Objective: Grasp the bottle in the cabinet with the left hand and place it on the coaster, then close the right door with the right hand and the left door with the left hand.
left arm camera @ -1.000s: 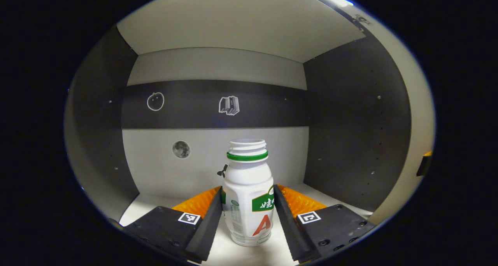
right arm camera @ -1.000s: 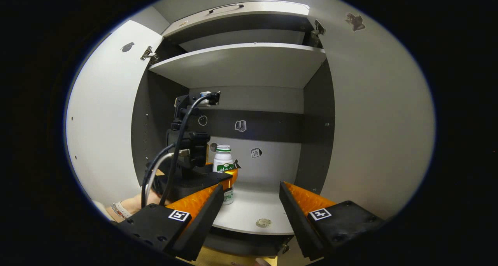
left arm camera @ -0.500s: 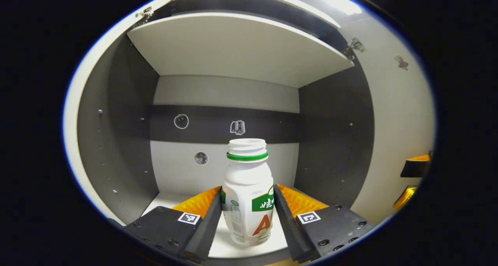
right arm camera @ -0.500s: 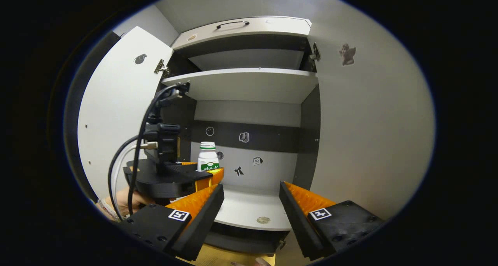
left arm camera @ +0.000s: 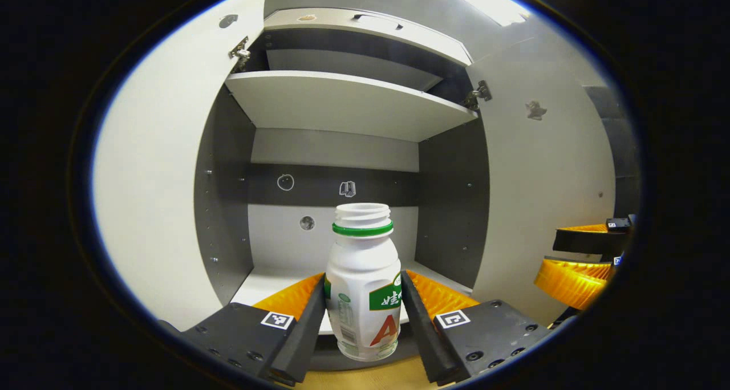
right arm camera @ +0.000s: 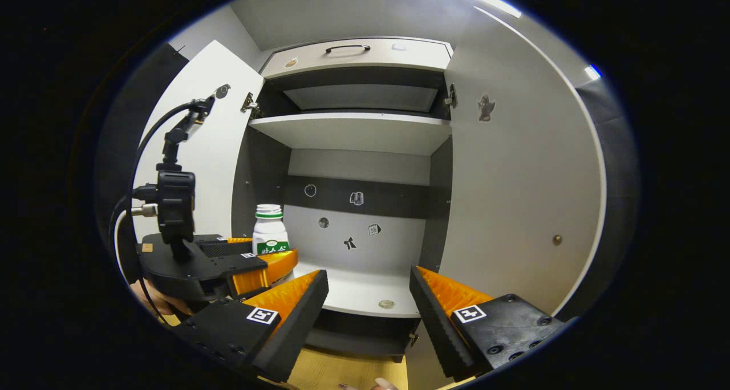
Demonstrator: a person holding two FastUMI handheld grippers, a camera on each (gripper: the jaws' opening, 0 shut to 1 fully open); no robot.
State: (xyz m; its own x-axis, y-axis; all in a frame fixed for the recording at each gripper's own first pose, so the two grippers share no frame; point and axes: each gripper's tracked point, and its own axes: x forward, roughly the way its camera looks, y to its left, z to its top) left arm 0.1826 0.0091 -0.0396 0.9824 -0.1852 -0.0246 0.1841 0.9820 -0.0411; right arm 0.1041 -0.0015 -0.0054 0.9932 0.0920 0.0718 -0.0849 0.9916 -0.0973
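A white bottle (left arm camera: 363,281) with a green neck ring and green label stands upright between both fingers of my left gripper (left arm camera: 363,316), which is shut on it, just outside the cabinet's front edge. In the right gripper view the same bottle (right arm camera: 268,236) shows held in the left gripper (right arm camera: 259,261) at the left. My right gripper (right arm camera: 368,307) is open with nothing between its fingers, facing the cabinet. The left door (right arm camera: 197,150) and right door (right arm camera: 513,173) both stand open. The right gripper (left arm camera: 579,261) also appears at the right edge of the left gripper view.
The cabinet's lower shelf (right arm camera: 359,293) carries a small round disc (right arm camera: 386,304) near its front edge. An upper shelf (right arm camera: 353,130) spans above. Small stickers dot the back wall. A wooden surface (right arm camera: 342,373) lies below the cabinet. A hand (right arm camera: 154,301) holds the left gripper.
The left gripper has drawn back out of the cabinet with the bottle held in it. The right gripper has also backed away a little, so more of the cabinet shows.
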